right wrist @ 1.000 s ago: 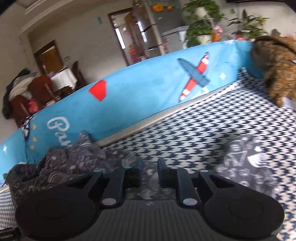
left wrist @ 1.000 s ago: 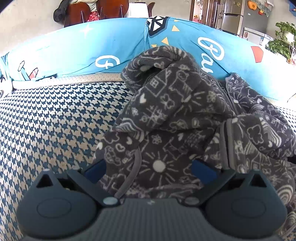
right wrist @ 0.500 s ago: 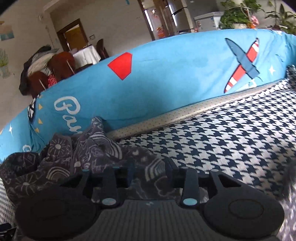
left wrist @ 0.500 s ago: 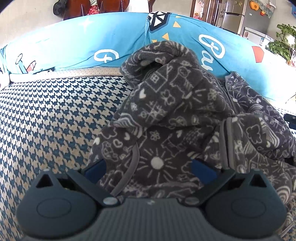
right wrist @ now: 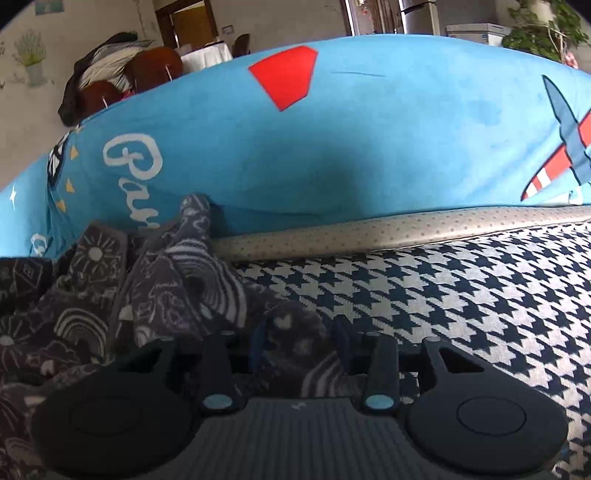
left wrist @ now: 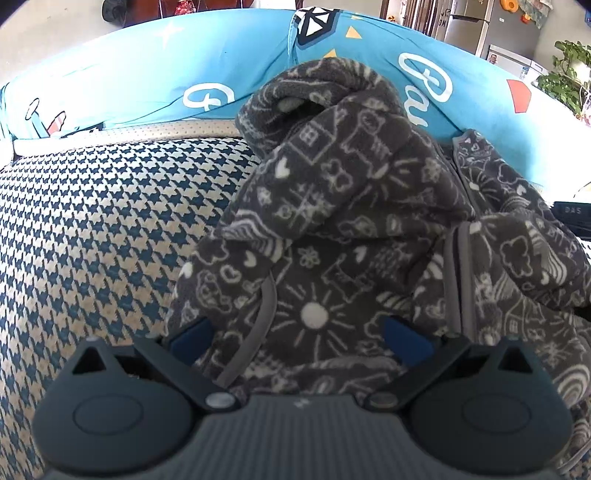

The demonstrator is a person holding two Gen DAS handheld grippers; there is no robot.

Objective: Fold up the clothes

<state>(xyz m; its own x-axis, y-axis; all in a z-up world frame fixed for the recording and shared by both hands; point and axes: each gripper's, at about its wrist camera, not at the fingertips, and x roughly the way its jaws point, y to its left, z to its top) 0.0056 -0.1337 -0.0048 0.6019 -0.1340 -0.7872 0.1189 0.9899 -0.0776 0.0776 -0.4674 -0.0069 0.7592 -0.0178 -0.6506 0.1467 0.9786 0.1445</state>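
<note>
Left wrist view first: I've got the grey fleece garment (left wrist: 340,206), covered in white doodle prints of suns, hearts and houses, heaped in a crumpled mound on the houndstooth cushion (left wrist: 103,229), its far side leaning against the blue printed bolster (left wrist: 155,74). My left gripper (left wrist: 299,339) has its fingers spread wide, blue pads on either side of the fleece hem with the sun print between them, not pinching. A grey trim strip (left wrist: 258,332) runs down the fabric just inside the left-hand pad.

Over on the right wrist view, the same fleece (right wrist: 122,295) is bunched at the left, on the seat and against the bolster (right wrist: 332,147). My right gripper (right wrist: 299,339) has its fingers drawn in on a fold of the fleece with a small heart on it; the fabric fills the narrow gap, so I read it as clamped. Bare houndstooth (right wrist: 461,295) stretches off to the right. Behind the bolster I see wooden chairs (right wrist: 147,70) and a potted plant (right wrist: 546,29).
</note>
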